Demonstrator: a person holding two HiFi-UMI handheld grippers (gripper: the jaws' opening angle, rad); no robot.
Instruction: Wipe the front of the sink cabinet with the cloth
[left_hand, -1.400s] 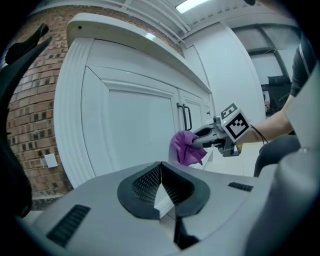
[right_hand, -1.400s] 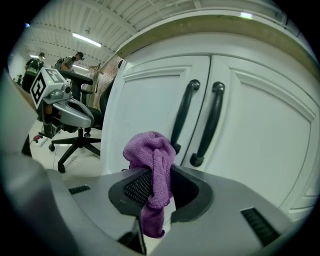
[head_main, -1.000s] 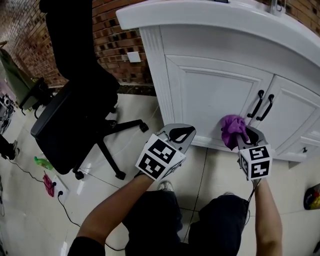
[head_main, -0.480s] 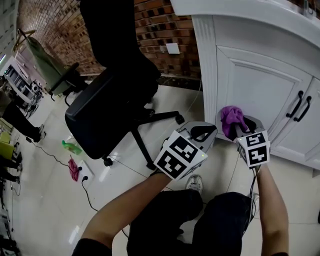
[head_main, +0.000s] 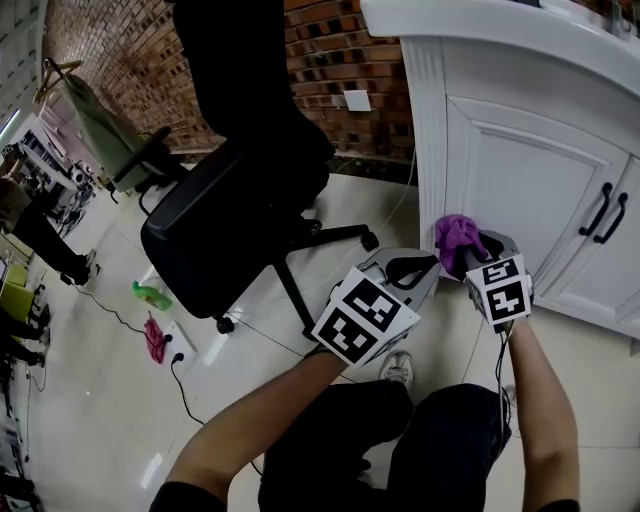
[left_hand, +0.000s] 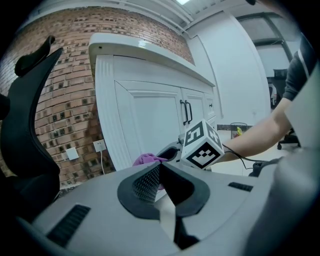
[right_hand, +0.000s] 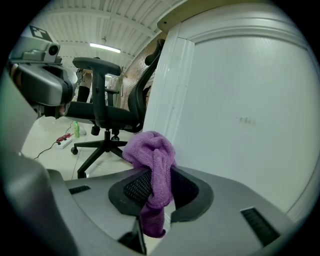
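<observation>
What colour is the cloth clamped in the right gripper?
The cloth is purple, clearest in the right gripper view.

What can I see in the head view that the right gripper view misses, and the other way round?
Only the head view shows the black door handles, the wall socket and the person's forearms. Only the right gripper view shows the ceiling light and, close up, the right hand-held gripper with its jaws shut on the purple cloth. Both show that cloth, the white sink cabinet and the black office chair.
</observation>
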